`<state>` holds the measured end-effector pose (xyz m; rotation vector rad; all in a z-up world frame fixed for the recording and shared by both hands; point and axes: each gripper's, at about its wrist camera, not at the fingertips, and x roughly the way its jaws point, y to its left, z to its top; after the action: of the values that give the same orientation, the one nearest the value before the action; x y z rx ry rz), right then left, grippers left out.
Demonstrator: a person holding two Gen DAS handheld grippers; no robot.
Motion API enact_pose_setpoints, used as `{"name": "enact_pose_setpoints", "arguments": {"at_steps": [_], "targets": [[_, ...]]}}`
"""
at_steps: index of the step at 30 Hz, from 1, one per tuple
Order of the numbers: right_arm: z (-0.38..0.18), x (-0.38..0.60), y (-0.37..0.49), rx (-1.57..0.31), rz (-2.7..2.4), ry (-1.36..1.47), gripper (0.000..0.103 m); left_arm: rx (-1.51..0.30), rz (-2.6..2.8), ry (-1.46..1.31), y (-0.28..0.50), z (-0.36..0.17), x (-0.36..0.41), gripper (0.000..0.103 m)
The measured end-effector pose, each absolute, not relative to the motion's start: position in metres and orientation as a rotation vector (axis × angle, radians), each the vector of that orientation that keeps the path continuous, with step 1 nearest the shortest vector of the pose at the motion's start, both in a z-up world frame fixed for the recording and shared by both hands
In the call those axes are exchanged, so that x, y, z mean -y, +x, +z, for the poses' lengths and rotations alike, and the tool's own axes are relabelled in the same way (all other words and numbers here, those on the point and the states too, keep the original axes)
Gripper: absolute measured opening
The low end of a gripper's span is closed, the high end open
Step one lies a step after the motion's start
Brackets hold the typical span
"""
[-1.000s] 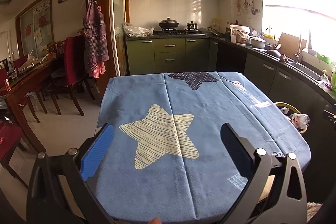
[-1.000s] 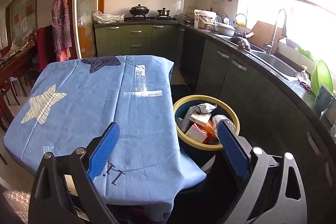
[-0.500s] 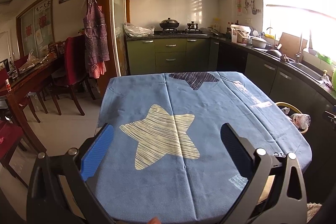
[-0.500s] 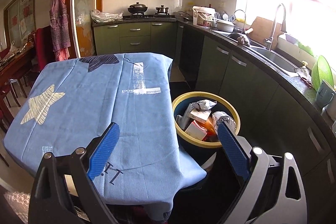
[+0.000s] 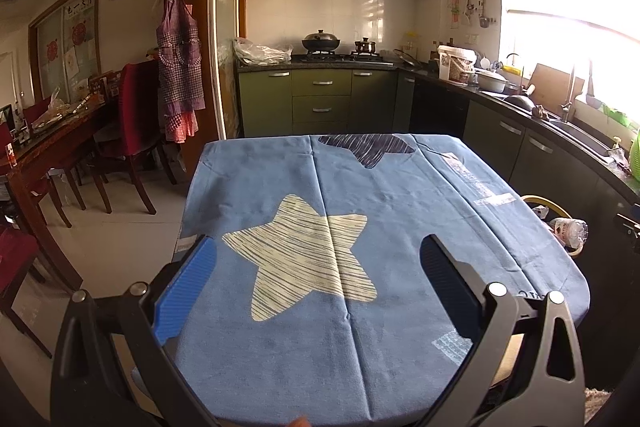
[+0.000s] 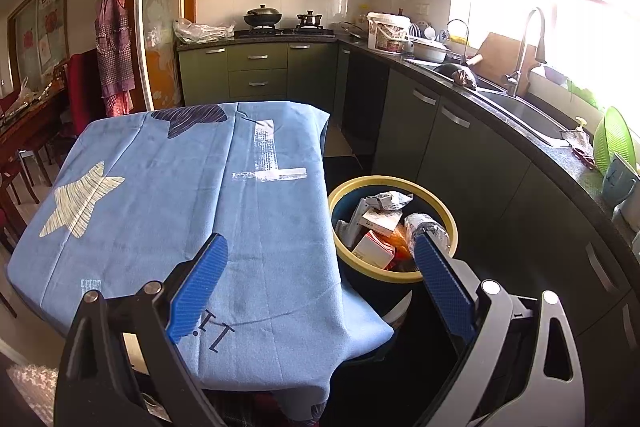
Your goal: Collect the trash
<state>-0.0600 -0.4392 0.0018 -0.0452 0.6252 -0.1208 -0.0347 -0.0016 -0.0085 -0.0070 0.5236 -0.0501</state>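
Observation:
A dark bin with a yellow rim (image 6: 400, 183) stands on the floor to the right of the table. It holds several pieces of trash: cartons, crumpled wrappers and a plastic bottle (image 6: 424, 225). In the left wrist view only the bin's rim (image 5: 554, 205) and the bottle (image 5: 568, 229) show past the table's right edge. My right gripper (image 6: 320, 247) is open and holds nothing, over the table's near right corner beside the bin. My left gripper (image 5: 318, 251) is open and holds nothing, above the near side of the blue tablecloth (image 5: 340, 227) with its pale star.
A dark counter with a sink (image 6: 520, 107) and green cabinets (image 6: 256, 71) runs along the right and back walls. A narrow floor strip separates table and counter. Wooden chairs (image 5: 132, 131) and a dining table (image 5: 48, 147) stand at the left.
The right wrist view has shifted slightly, with the bin and table sitting a bit lower and nearer. The left gripper is nearly still. Both stay open.

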Motion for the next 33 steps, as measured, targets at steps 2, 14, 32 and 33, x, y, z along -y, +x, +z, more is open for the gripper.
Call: {"name": "enact_pose_setpoints", "arguments": {"at_steps": [2, 14, 32, 33], "targets": [[0.0020, 0.4378, -0.0601, -0.627, -0.120, -0.047, 0.093, -0.524, -0.048, -0.004, -0.0347, -0.0086, 0.0018, 0.097], [0.0002, 0.4345, -0.0547, -0.639, -0.111, -0.046, 0.093, -0.526, -0.043, -0.003, -0.0339, -0.0098, 0.0006, 0.097], [-0.0058, 0.4319, -0.0513, -0.654, -0.108, -0.050, 0.093, -0.534, -0.049, 0.002, -0.0323, -0.0126, 0.0004, 0.097], [-0.0058, 0.4319, -0.0514, -0.653, -0.108, -0.050, 0.093, -0.534, -0.048, 0.002, -0.0324, -0.0127, 0.0003, 0.097]]}}
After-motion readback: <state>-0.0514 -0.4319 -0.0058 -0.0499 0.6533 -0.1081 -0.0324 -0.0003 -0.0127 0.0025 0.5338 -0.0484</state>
